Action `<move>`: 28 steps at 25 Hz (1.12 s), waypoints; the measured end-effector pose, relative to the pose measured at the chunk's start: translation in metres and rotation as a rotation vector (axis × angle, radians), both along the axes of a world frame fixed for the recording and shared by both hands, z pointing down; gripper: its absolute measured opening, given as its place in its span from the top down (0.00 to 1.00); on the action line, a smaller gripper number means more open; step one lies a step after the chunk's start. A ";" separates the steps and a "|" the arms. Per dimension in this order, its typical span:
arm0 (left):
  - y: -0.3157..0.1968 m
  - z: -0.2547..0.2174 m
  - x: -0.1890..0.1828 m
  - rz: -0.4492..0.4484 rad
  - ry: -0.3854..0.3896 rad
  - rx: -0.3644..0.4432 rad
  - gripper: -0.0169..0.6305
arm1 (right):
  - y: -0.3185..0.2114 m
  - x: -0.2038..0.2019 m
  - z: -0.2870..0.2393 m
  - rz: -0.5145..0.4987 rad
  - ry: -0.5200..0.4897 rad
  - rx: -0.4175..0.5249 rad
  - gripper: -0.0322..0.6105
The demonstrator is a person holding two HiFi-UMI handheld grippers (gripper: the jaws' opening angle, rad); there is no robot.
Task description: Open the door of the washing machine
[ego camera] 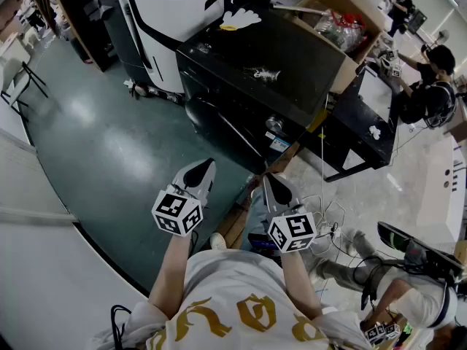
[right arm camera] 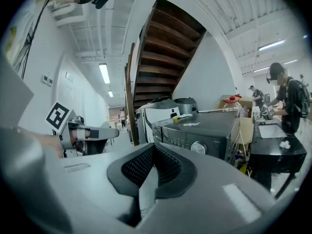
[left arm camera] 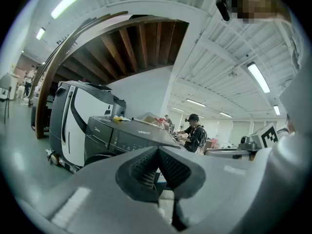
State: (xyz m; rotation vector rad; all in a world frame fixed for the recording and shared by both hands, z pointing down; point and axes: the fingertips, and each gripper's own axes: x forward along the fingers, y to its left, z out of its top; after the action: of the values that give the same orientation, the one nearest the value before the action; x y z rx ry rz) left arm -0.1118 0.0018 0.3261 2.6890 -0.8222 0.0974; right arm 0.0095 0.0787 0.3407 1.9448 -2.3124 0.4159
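While clear of the washing machine [ego camera: 255, 71], left claw [ego camera: 206, 165] and right claw [ego camera: 271, 178] sit closed (empty).

Glossy black box-shaped washing machine [ego camera: 270, 71]; silver round knob [ego camera: 274, 124] on its front, small yellow scrap [ego camera: 230, 28] on its top. Behind it, white floor machine [ego camera: 171, 9] with black curved stripes. Tan cardboard box [ego camera: 343, 2]. Dark teal smooth floor [ego camera: 102, 144] on your left, pale mottled stone floor [ego camera: 430, 188] on your right. Your left gripper [ego camera: 208, 166] pale grey, with black ribbed pads [left arm camera: 144, 169]. Its marker cube [ego camera: 177, 211] white with black squares. Your right gripper [ego camera: 268, 179] same grey, its cube [ego camera: 292, 232] same pattern. Your white T-shirt [ego camera: 219, 283] has gold print.
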 end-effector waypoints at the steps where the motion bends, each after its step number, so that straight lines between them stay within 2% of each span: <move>1: 0.000 0.001 0.000 -0.001 0.000 -0.003 0.96 | 0.001 0.000 0.000 0.001 0.001 -0.001 0.93; 9: -0.004 0.008 0.006 0.006 -0.015 -0.031 0.96 | 0.000 0.007 0.004 0.012 0.000 -0.013 0.93; 14: -0.002 0.020 0.019 0.034 -0.023 -0.045 0.96 | 0.002 0.016 0.012 0.025 -0.041 -0.012 0.93; 16: -0.004 0.026 0.024 0.032 -0.032 -0.049 0.96 | 0.000 0.021 0.019 0.028 -0.041 -0.031 0.87; 20: -0.015 0.045 0.037 0.034 -0.075 -0.061 0.96 | -0.008 0.037 0.039 0.046 -0.045 -0.074 0.87; 24: -0.032 0.069 0.051 0.059 -0.127 -0.074 0.95 | -0.024 0.051 0.066 0.030 -0.034 -0.133 0.77; 28: -0.054 0.084 0.057 0.030 -0.130 -0.096 0.92 | -0.043 0.063 0.094 0.014 -0.015 -0.179 0.74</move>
State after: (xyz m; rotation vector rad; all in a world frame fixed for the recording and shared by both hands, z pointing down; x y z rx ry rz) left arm -0.0543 -0.0521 0.4103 2.6265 -0.7941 0.3136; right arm 0.0722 0.0353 0.4348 1.8796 -2.1868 0.6178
